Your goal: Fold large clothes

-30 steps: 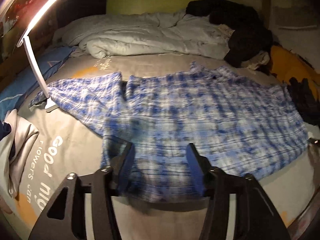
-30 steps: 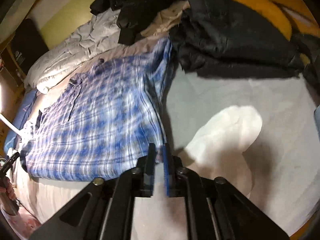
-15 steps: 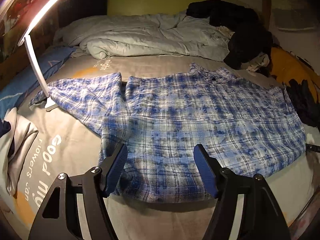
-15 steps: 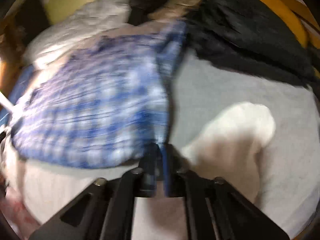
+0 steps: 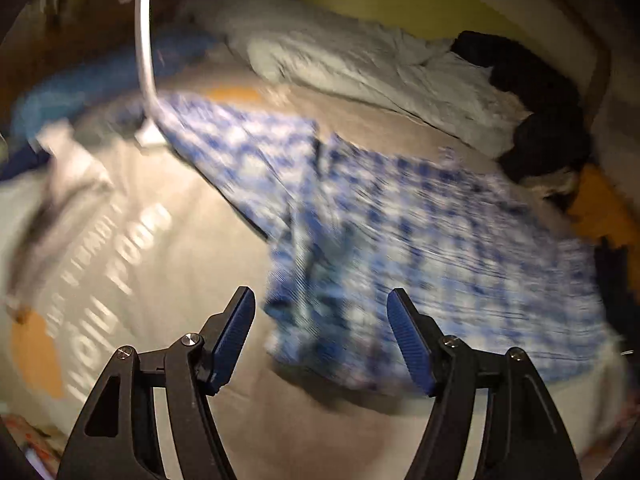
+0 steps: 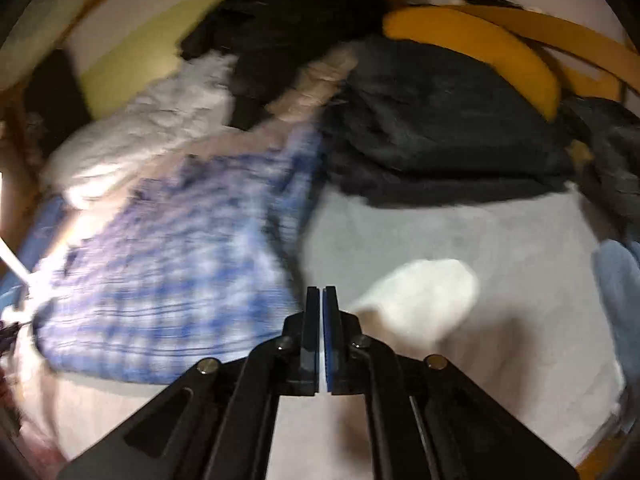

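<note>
A blue and white plaid shirt point(image 5: 440, 240) lies spread flat across the bed, blurred by motion in both views. My left gripper point(image 5: 320, 296) hangs open over the shirt's near left hem corner, and its blue pads point(image 5: 236, 328) touch nothing. In the right wrist view the same shirt point(image 6: 180, 260) fills the left half. My right gripper point(image 6: 322, 290) is shut at the shirt's near right corner. It appears to pinch the hem edge, though the blur hides the cloth at the tips. The shirt's right edge casts a dark shadow on the sheet.
A white lamp arm point(image 5: 144, 40) stands by the shirt's left sleeve. A crumpled white duvet point(image 5: 360, 64) and black clothes point(image 5: 540, 120) lie behind. A dark jacket point(image 6: 440, 120) and an orange cushion point(image 6: 480, 48) border the shirt's right side. The lettered grey sheet point(image 5: 132, 248) shows at left.
The left view has rolled and swung left, so the gripper now sits over the hem's left corner, jaws a little wider. The right jaws closed at the shirt's corner and rose slightly.
</note>
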